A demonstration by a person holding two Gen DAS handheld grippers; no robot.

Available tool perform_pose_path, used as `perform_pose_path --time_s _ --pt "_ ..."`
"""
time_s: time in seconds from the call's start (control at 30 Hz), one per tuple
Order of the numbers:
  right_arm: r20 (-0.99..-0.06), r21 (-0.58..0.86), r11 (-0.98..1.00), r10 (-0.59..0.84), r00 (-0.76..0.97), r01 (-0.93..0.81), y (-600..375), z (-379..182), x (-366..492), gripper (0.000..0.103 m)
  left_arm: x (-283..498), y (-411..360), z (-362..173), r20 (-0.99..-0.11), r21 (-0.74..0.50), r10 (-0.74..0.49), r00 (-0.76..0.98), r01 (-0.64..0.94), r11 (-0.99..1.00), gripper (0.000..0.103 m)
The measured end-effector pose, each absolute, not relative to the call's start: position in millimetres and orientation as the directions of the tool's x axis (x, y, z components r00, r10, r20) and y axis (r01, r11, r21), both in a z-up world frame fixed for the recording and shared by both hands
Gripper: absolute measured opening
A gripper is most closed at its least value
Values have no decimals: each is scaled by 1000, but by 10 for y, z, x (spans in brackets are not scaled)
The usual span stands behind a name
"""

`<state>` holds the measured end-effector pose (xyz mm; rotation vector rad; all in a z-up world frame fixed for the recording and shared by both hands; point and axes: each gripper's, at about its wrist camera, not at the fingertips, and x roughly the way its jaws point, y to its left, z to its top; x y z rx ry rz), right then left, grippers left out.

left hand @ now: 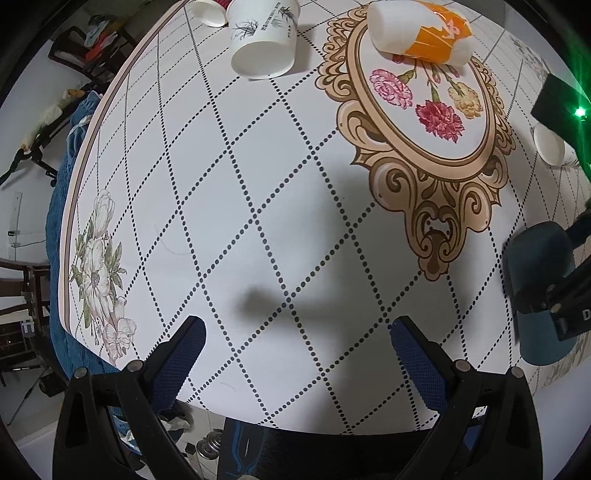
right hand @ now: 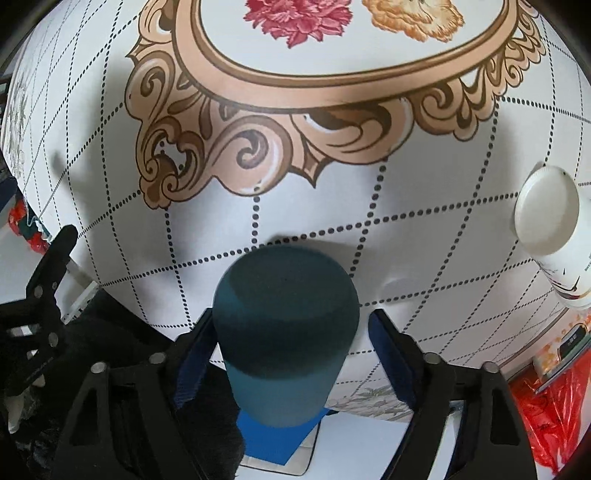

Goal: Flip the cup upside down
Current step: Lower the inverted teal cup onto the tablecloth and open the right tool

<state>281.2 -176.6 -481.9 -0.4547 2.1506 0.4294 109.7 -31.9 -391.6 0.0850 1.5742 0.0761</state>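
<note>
A dark teal cup (right hand: 286, 332) stands bottom-up at the table's near edge, between the fingers of my right gripper (right hand: 291, 343). The jaws are spread; the left pad (right hand: 194, 363) lies close to the cup, the right pad (right hand: 388, 354) stands apart from it. The same cup (left hand: 541, 295) shows at the far right of the left wrist view, with the right gripper's fingers beside it. My left gripper (left hand: 297, 347) is open and empty above bare tablecloth near the front edge.
The white tablecloth (left hand: 258, 184) has dotted diamonds and a floral medallion (left hand: 424, 107). A white paper cup (left hand: 263, 37) and an orange-and-white cup (left hand: 421, 31) lie at the back. Another white cup (right hand: 550, 229) lies at the right. Chairs and clutter surround the table.
</note>
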Motion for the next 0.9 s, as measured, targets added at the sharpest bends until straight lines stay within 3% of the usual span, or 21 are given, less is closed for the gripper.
perform_pose_path --time_s 0.3,0.57,0.9 --pt "-889 124 884 -102 -446 -451 -1844 -4726 2791 71 1110 -303 -3897 -995 104 104 -3 3 995 103" --pt "-994 55 923 14 -108 -380 -1965 -4208 2730 71 1175 -159 -3901 -996 90 90 -17 -31 995 103" --pt "-938 63 980 122 324 -187 -1999 -3817 2552 71 1317 -116 -3874 -995 103 102 -25 -49 994 103"
